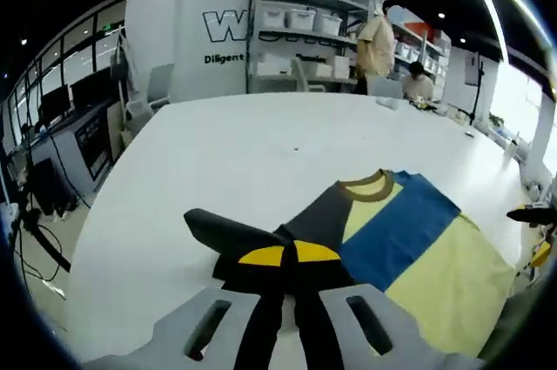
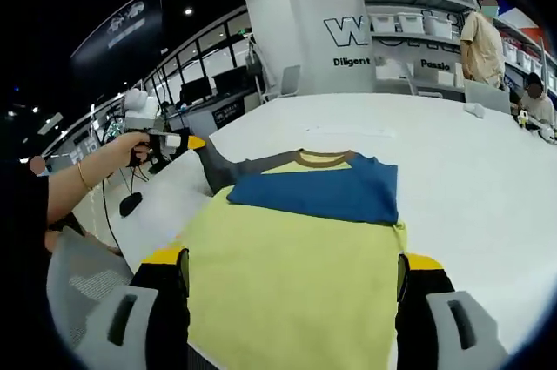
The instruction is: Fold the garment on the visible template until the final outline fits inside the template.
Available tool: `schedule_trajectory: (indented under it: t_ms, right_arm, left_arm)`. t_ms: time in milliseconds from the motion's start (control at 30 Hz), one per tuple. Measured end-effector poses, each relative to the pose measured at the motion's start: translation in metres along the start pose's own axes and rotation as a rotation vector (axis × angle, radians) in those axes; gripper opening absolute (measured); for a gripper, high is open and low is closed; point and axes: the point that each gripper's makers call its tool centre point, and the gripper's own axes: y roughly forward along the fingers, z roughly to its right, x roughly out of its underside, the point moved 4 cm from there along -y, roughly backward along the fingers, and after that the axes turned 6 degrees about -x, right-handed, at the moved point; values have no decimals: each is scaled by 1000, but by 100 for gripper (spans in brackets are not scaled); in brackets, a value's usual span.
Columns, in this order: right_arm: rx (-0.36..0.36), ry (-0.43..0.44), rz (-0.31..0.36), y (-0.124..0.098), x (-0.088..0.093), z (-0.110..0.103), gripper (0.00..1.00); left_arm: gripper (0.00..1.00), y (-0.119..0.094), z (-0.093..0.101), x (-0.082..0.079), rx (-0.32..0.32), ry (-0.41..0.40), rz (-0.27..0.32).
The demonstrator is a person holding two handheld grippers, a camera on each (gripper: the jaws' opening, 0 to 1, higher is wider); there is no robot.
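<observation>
- The shirt (image 2: 300,239) is soft knit cloth in flat blocks of colour: pale yellow body, a blue band across the chest, dark grey shoulder and sleeve, and a tan ribbed collar (image 2: 323,158). It lies spread on the table (image 2: 452,187), with its hem hanging near the near edge.
- In the left gripper view the grey sleeve (image 1: 228,229) is pulled out to a point, and the left hand-held gripper (image 1: 288,255) has its yellow-tipped jaws pressed together on it.
- The right gripper view shows that same left hand-held gripper (image 2: 193,141), held in a hand (image 2: 122,151), pinching the sleeve end at the table's edge.
- The right hand-held gripper (image 2: 294,265) stands with jaws spread wide, one at each side of the yellow hem, and nothing between them is clamped.
- The table is broad, smooth and white.
- Shelves (image 1: 305,35) carry white bins (image 1: 300,17), beside a white wall with dark lettering.
- A person (image 2: 483,35) stands by the shelves.
- Monitors (image 1: 52,104) sit along the windowed side.
</observation>
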Motion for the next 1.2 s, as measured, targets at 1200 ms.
schedule_trajectory:
  t_ms: [1200]
  right_arm:
    - [25, -17, -54, -6, 10, 5, 99]
  left_arm:
    - [10, 67, 155, 69, 268, 290, -157]
